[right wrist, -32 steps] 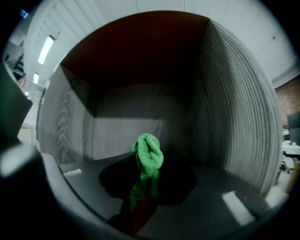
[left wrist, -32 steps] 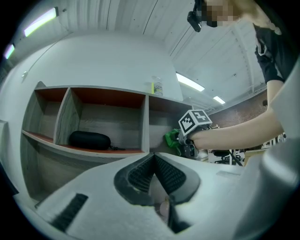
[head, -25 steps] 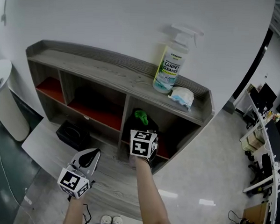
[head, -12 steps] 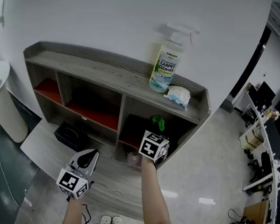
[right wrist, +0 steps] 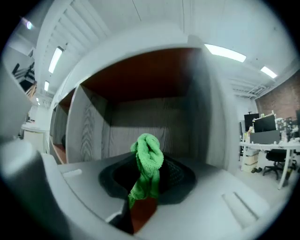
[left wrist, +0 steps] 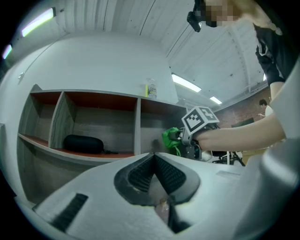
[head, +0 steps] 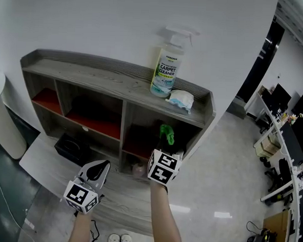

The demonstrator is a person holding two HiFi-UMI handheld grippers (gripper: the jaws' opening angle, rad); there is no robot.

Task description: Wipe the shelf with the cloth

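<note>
We see a grey wood shelf (head: 93,74) vs. a white wall, w/ red inner floors & several open compartments. Our right gripper (head: 166,144) is held up at the mouth of the far-right compartment. Our left gripper (head: 102,166) hangs lower & further left, out in front of the shelf & clear of it.

On the top board, toward the right end, a spray bottle (head: 166,68) stands upright. A white packet (head: 181,100) lies just beside it, on its right. A black case (head: 71,146) lies low in the shelf, left of centre; the left gripper view shows it (left wrist: 83,144) flat on a board.

In the left gripper view the jaws are pressed together w/ nothing btwn them.

In the right gripper view the jaws are clamped on the green cloth (right wrist: 148,161). It sticks up above them in a bunched knot, w/ the compartment's back wall behind. From the head view the cloth (head: 166,134) sits at that compartment's opening. We can't tell if it touches the shelf.
</note>
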